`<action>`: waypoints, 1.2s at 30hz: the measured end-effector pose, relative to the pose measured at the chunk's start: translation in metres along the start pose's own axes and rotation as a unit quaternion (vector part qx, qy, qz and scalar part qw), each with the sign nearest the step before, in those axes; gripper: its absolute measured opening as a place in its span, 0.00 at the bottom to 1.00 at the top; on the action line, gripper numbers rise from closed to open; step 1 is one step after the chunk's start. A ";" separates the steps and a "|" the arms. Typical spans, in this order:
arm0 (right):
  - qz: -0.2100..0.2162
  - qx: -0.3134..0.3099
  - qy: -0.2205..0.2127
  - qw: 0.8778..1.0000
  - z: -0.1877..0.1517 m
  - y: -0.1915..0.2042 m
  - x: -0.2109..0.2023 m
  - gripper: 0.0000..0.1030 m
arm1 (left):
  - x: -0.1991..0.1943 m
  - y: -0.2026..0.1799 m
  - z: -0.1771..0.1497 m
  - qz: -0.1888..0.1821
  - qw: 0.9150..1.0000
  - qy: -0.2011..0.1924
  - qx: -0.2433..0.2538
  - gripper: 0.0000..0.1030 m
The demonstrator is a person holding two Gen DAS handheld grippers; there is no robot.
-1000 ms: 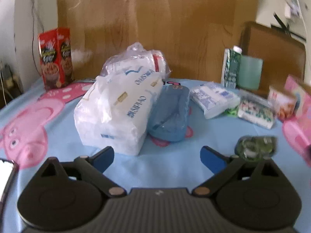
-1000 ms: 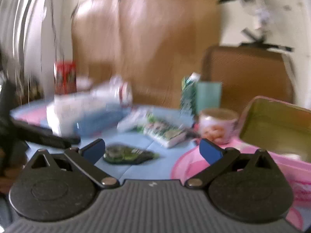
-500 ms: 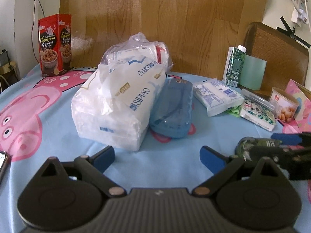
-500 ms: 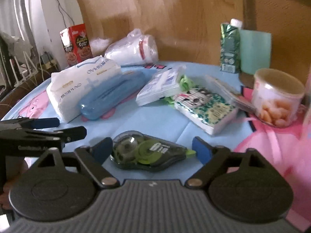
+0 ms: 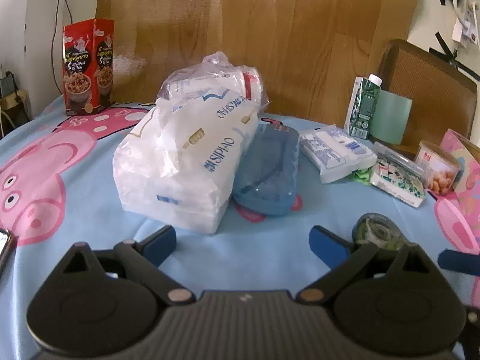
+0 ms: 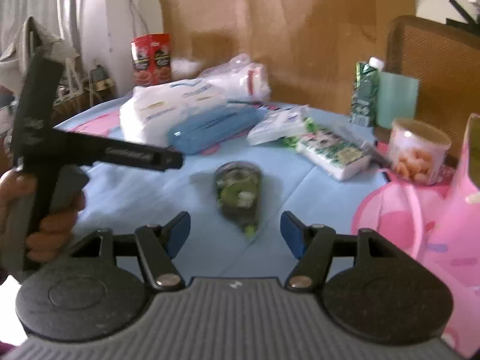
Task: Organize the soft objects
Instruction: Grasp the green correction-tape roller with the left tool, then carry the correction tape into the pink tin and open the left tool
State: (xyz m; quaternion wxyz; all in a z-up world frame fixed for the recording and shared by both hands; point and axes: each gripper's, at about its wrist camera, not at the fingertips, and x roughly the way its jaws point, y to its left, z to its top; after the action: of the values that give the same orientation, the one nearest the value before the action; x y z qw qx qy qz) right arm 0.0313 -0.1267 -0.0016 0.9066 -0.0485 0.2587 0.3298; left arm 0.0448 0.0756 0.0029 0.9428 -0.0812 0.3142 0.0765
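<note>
My left gripper (image 5: 243, 244) hovers open and empty over the blue tablecloth, just short of a big white tissue pack (image 5: 186, 162). Against that pack leans a blue soft pouch (image 5: 270, 174), with a clear bag of white rolls (image 5: 216, 81) behind. Two smaller tissue packs (image 5: 336, 153) (image 6: 333, 150) lie further right. My right gripper (image 6: 236, 235) has its jaws closing. The near tip of a green tape dispenser (image 6: 238, 192) lies between its fingertips without touching the pads. A hand (image 6: 54, 219) holds the left gripper (image 6: 99, 153) at the left of the right wrist view.
A red snack box (image 5: 88, 69) stands at the back left. A green carton (image 5: 361, 105), a teal cup (image 5: 390, 117) and a snack tub (image 6: 417, 150) are at the back right. A pink box (image 6: 450, 210) is at the right, a phone (image 5: 4, 249) at the left edge.
The right gripper's jaws have narrowed. The tape dispenser, crosswise before it half a second ago, now points lengthwise at it. In the left view the right gripper has drawn back to the right edge.
</note>
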 end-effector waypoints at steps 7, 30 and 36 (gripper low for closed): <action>-0.012 -0.006 0.017 1.000 0.013 -0.006 0.033 0.67 | -0.002 0.004 0.001 -0.014 1.000 -0.004 -0.012 0.96; -0.040 -0.050 -0.017 0.998 -0.064 0.014 -0.075 0.41 | -0.029 -0.104 -0.039 -0.382 0.912 0.094 0.115 0.75; -0.099 -0.015 -0.040 0.994 -0.096 -0.008 -0.112 0.41 | -0.043 -0.153 -0.056 -0.400 0.896 0.108 0.163 0.75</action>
State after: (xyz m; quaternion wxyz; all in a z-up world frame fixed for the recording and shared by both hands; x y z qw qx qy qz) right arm -0.0785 -0.2218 -0.0284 0.9437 -0.0746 0.2110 0.2438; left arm 0.0080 -0.0893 0.0005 0.8542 -0.0531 0.3629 -0.3684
